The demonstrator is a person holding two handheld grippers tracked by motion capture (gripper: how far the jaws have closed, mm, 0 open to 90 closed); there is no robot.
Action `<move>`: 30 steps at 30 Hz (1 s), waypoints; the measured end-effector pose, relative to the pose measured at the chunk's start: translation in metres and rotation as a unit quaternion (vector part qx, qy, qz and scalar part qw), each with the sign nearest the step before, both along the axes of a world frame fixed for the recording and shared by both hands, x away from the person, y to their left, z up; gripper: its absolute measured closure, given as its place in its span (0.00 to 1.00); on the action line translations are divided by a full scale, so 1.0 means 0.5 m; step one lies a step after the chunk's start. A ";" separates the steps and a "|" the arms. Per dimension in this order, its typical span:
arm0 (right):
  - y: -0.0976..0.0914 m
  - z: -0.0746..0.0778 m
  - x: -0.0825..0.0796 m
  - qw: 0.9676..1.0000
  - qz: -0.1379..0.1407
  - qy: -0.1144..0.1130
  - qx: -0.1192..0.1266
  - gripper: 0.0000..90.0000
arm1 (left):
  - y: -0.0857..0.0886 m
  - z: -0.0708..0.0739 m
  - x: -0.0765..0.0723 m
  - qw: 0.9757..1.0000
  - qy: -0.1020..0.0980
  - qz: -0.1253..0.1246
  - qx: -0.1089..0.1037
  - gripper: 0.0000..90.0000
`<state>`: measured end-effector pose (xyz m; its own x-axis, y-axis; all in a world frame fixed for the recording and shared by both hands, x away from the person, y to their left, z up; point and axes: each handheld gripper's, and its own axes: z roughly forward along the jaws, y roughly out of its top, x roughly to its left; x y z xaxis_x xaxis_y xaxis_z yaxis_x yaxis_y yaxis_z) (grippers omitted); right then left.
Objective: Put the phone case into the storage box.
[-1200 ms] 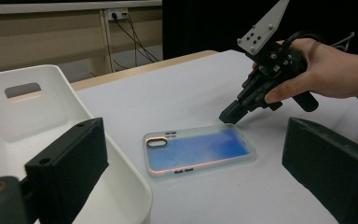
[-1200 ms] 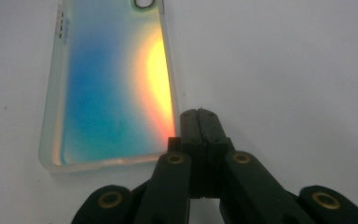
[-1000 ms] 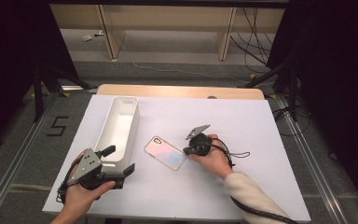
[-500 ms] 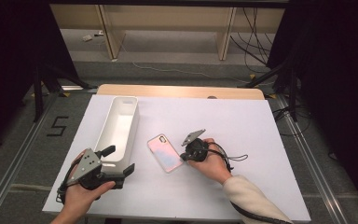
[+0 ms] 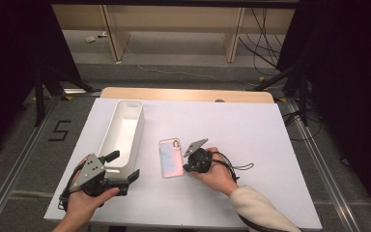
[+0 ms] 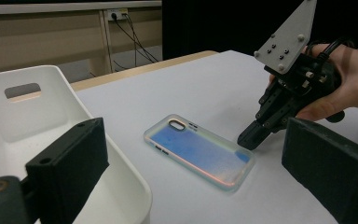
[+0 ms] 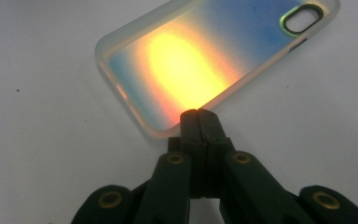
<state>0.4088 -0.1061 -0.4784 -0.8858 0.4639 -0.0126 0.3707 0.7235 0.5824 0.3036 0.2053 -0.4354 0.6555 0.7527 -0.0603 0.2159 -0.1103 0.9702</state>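
Note:
An iridescent phone case (image 5: 170, 158) lies flat on the white table (image 5: 251, 130), camera cutout toward the far side. My right gripper (image 5: 186, 168) is shut, and its closed tips (image 7: 198, 114) press against the case's (image 7: 191, 60) long edge near a corner, with nothing between the jaws. The left gripper view shows that gripper (image 6: 250, 138) slanting down to the case (image 6: 200, 151). My left gripper (image 5: 123, 166) is open at the near left, its pads (image 6: 70, 163) empty, next to the near end of a white bin (image 5: 136, 135).
The long white bin (image 6: 121, 163) stands empty, left of the case, running away from me. A cable (image 5: 239, 167) trails right of the right hand. Bare table lies to the right and far side. Beyond the table's far edge are a wooden frame and floor cables.
The right gripper has moved toward me and left, against the case's edge. The case has turned from slanted to nearly straight. The left gripper has stayed put.

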 end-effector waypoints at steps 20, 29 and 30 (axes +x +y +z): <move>0.012 0.001 -0.011 1.000 0.011 0.006 -0.001 1.00 | -0.001 0.000 0.000 1.000 -0.001 -0.002 0.002 0.07; 0.014 -0.001 -0.012 1.000 0.011 0.002 0.003 1.00 | -0.001 0.000 0.000 1.000 -0.001 -0.002 0.001 0.07; 0.015 -0.001 -0.012 1.000 0.011 0.003 0.004 1.00 | -0.001 0.000 0.000 1.000 -0.001 -0.002 0.001 0.07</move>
